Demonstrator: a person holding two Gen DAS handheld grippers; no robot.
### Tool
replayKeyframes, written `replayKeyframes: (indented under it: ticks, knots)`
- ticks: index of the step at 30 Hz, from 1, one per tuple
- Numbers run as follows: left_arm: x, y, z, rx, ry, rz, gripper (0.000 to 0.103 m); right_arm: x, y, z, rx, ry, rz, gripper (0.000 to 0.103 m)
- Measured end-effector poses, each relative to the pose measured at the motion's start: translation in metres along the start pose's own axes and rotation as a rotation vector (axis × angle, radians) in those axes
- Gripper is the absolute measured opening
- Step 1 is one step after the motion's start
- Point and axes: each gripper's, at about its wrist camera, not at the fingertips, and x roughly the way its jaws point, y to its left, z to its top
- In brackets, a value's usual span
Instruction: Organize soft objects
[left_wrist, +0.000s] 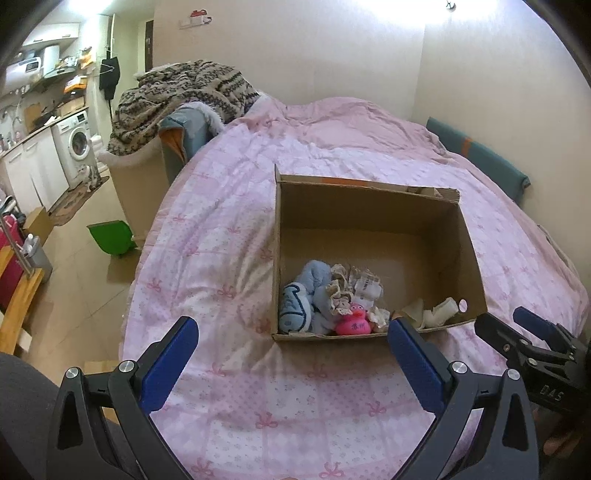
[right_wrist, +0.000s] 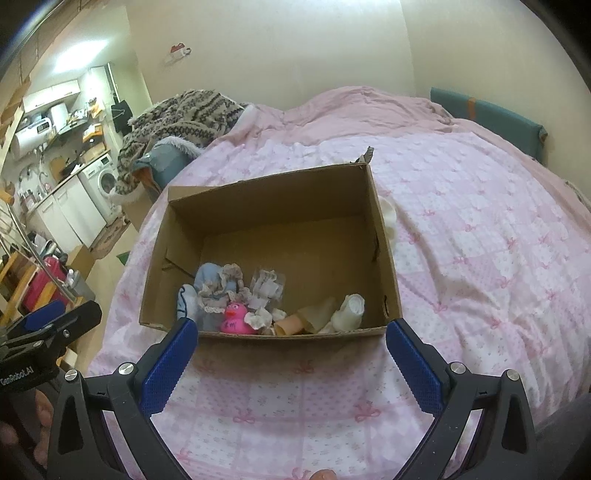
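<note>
An open cardboard box (left_wrist: 369, 206) (right_wrist: 258, 206) stands on the pink bed. At its near end lie a blue plush (left_wrist: 306, 295) (right_wrist: 207, 277), a pink rubber duck (left_wrist: 354, 321) (right_wrist: 236, 317), frilly cloth (left_wrist: 340, 288) (right_wrist: 229, 280), a packaged item (left_wrist: 365, 286) (right_wrist: 267, 286) and cream socks (left_wrist: 436, 312) (right_wrist: 349, 306). My left gripper (left_wrist: 291, 354) is open and empty, just in front of the box. My right gripper (right_wrist: 291, 354) is open and empty too, also just in front of the box. A white soft item (right_wrist: 388, 218) lies outside the box's right wall.
The pink quilt (left_wrist: 258, 387) (right_wrist: 480, 240) covers the bed. A patterned blanket (left_wrist: 184, 96) is piled on a chair at the far left. A teal cushion (left_wrist: 480, 155) lies against the right wall. A green dustpan (left_wrist: 110, 236) sits on the floor beside the bed.
</note>
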Motion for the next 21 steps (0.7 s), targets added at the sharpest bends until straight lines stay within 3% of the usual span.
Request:
replayKeyframes:
  ticks: [21]
  knots:
    - [0.0012, -0.0014, -0.0012, 0.006, 0.006, -0.005, 0.102, 0.0023, -0.0016, -0.0001, 0.004, 0.007, 0.001, 0.103]
